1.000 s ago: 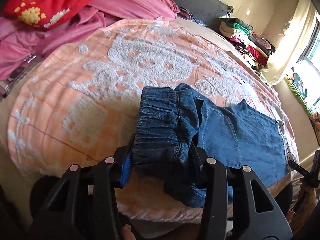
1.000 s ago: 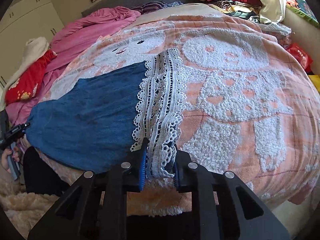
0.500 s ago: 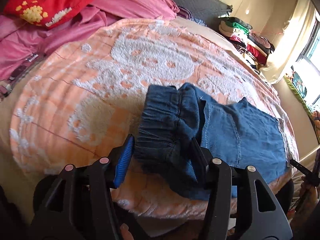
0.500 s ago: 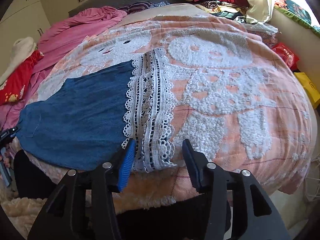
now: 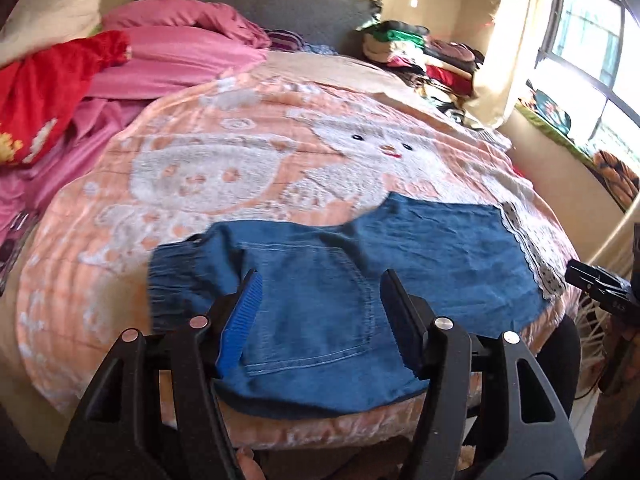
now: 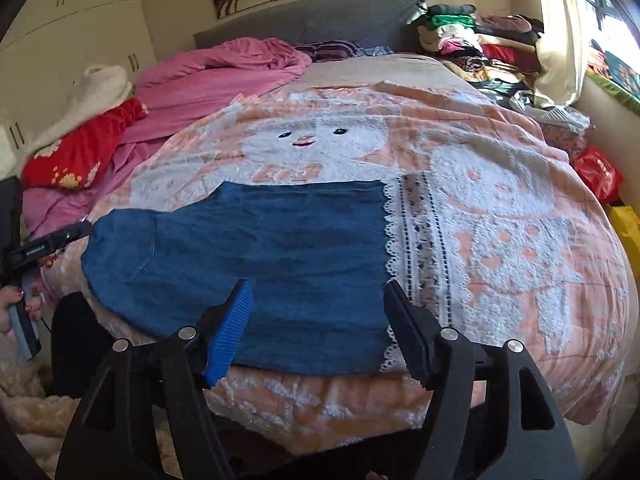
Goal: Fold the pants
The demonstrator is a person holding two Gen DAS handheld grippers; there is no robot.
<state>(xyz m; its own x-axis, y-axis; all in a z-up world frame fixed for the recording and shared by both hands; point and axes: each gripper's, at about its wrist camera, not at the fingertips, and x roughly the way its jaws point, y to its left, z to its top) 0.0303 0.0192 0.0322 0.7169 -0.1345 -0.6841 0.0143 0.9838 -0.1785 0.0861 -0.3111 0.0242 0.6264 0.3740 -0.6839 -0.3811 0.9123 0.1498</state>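
Observation:
Blue denim pants [image 5: 344, 280] with a white lace hem [image 6: 416, 240] lie flat near the front edge of the bed. The elastic waistband [image 5: 176, 276] is at the left, the lace hem [image 5: 528, 240] at the right. My left gripper [image 5: 320, 316] is open and empty, raised above the back pocket area. My right gripper [image 6: 316, 328] is open and empty, raised above the front edge of the leg, left of the lace. The right gripper also shows at the right edge of the left wrist view [image 5: 600, 284].
The bed carries a peach blanket [image 6: 500, 200] with white bear figures. Pink bedding [image 5: 168, 56] and a red cloth [image 5: 44, 88] lie at the back left. A stack of clothes [image 6: 480, 36] sits at the back right. A red bag [image 6: 600, 172] and a yellow thing [image 6: 626, 228] are beside the bed.
Both grippers opened and let go: the left released the waistband, the right the lace hem. Both pulled back and rose; the pants now lie flat on the blanket.

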